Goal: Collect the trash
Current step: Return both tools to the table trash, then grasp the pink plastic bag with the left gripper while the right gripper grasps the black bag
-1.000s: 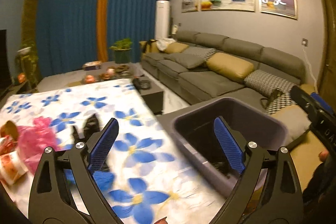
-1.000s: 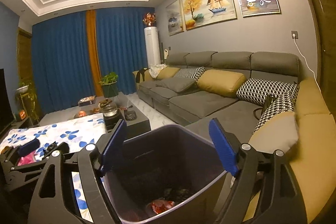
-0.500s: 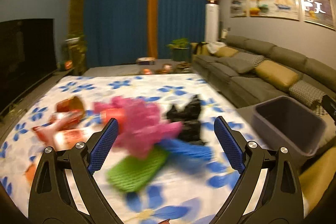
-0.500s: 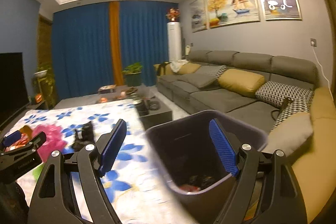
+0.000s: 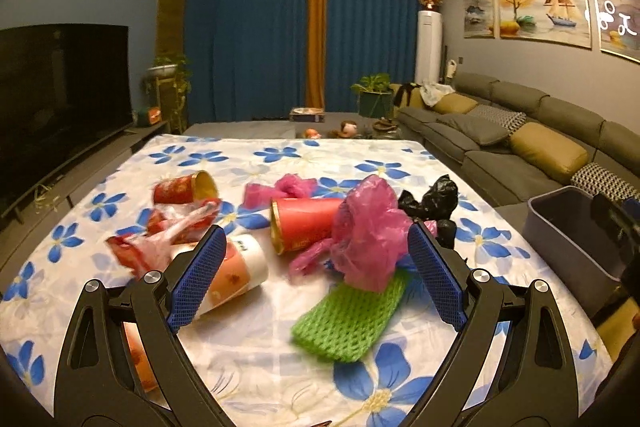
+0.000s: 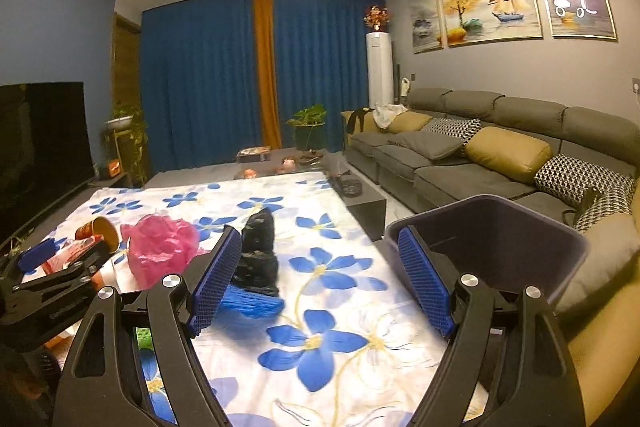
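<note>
Both grippers swung from bin [image 6: 520, 227] to trash pile [image 5: 360, 227]; jaws spread, empty.

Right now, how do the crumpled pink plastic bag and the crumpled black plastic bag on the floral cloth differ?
The crumpled pink plastic bag is translucent; the crumpled black plastic bag is opaque. The pink bag looks bulkier and lies over the green mesh sleeve; the black bag sits nearer the grey bin. Both are crumpled and loose on the cloth, held by neither tongs.

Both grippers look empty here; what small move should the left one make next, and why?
Probably ease the left gripper forward and down onto the pink plastic bag: its jaws stand open and empty, the bag lies between and just beyond its fingertips, and the bin waits at right.
</note>
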Demonstrator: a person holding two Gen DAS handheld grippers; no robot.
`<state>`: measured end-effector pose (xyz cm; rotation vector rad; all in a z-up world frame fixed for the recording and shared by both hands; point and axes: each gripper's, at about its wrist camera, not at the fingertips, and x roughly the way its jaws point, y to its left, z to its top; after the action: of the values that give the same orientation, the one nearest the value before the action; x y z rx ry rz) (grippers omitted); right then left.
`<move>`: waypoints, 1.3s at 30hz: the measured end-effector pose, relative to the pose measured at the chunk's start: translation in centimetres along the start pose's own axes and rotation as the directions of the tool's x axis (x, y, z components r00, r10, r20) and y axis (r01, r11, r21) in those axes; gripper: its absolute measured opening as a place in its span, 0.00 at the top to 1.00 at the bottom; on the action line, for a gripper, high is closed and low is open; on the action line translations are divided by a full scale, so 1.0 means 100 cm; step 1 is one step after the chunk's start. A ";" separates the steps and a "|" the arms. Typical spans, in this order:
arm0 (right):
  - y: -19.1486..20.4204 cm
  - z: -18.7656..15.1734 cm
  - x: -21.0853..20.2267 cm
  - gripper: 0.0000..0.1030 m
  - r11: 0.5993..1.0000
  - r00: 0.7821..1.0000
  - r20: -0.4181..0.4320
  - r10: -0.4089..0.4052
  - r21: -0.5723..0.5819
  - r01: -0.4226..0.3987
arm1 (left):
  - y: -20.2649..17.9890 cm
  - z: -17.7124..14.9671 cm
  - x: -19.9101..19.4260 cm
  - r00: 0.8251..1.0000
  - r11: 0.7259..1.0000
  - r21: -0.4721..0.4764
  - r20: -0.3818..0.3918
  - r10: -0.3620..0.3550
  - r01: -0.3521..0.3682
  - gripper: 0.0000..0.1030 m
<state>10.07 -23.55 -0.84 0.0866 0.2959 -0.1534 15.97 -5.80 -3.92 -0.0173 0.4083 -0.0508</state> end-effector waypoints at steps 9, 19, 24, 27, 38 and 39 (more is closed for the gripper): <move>0.013 -0.003 0.022 0.23 1.000 0.999 -0.034 0.013 -0.012 -0.013 | -0.019 0.004 0.059 0.993 0.996 0.029 -0.093 -0.078 0.081 0.29; 0.029 -0.008 0.048 0.23 0.998 0.995 -0.084 0.048 -0.044 -0.052 | -0.009 0.000 0.079 0.969 0.984 -0.049 -0.169 -0.179 0.174 0.98; 0.036 -0.009 0.059 0.23 0.997 0.992 -0.113 0.060 -0.043 -0.065 | 0.007 0.013 0.054 0.978 0.981 -0.080 -0.098 -0.182 0.174 0.98; 0.040 -0.008 0.067 0.23 0.997 0.991 -0.120 0.058 -0.045 -0.063 | 0.017 0.021 0.039 0.986 0.985 -0.084 -0.055 -0.156 0.151 0.98; 0.054 0.006 0.135 0.23 0.998 0.982 -0.187 0.041 -0.046 -0.051 | 0.043 0.036 0.033 0.997 0.991 -0.114 -0.009 -0.076 0.074 0.98; 0.053 0.006 0.141 0.23 0.998 0.980 -0.195 0.041 -0.040 -0.050 | 0.045 0.036 0.032 0.997 0.990 -0.120 -0.004 -0.077 0.076 0.98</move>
<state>24.46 -20.31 -4.09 0.0636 0.4916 -0.0928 20.51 -1.41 -1.96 -0.1514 0.4187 -0.1017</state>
